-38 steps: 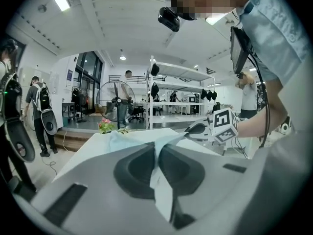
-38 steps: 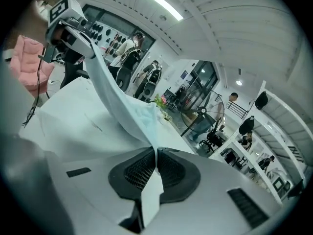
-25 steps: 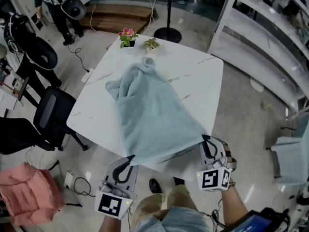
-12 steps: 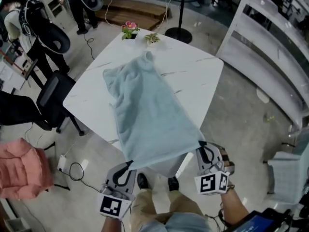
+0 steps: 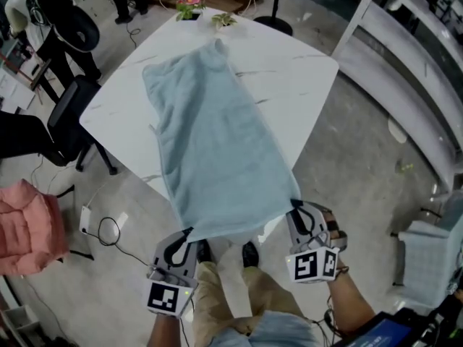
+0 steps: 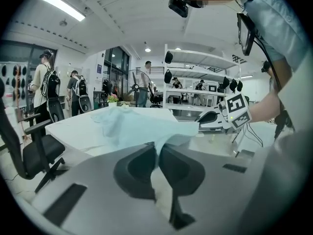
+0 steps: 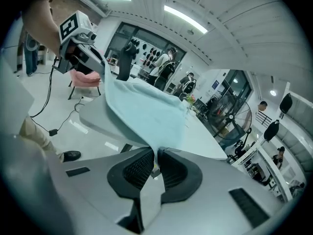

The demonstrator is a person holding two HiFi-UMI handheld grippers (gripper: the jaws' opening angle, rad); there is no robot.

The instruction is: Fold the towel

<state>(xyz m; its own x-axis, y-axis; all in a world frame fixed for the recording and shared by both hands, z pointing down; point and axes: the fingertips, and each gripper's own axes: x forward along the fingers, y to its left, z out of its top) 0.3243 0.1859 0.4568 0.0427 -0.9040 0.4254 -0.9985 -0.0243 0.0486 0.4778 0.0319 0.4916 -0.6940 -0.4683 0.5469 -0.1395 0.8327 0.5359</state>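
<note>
Head view is showing the towel lying lengthwise across the white table, its near edge hanging past the table's corner toward the person. The left gripper is clenching the near-left corner tight. The right gripper is pinching the near-right corner, though its jaws have just been easing apart a little, with cloth between them all the same.

The step in hand is, by my judgement, drawing the towel flat before the first fold. Doing it well is calling for both corners kept level and equally taut, and for the right grip to be firmed up — a slack pinch is risking a slipped corner and a skewed edge.

Against the earlier frame, the towel is sitting lower and flatter: the tented middle has dropped onto the tabletop, the bunched far end near the potted plants has smoothed out, and both grippers are holding lower and closer to the person.
</note>
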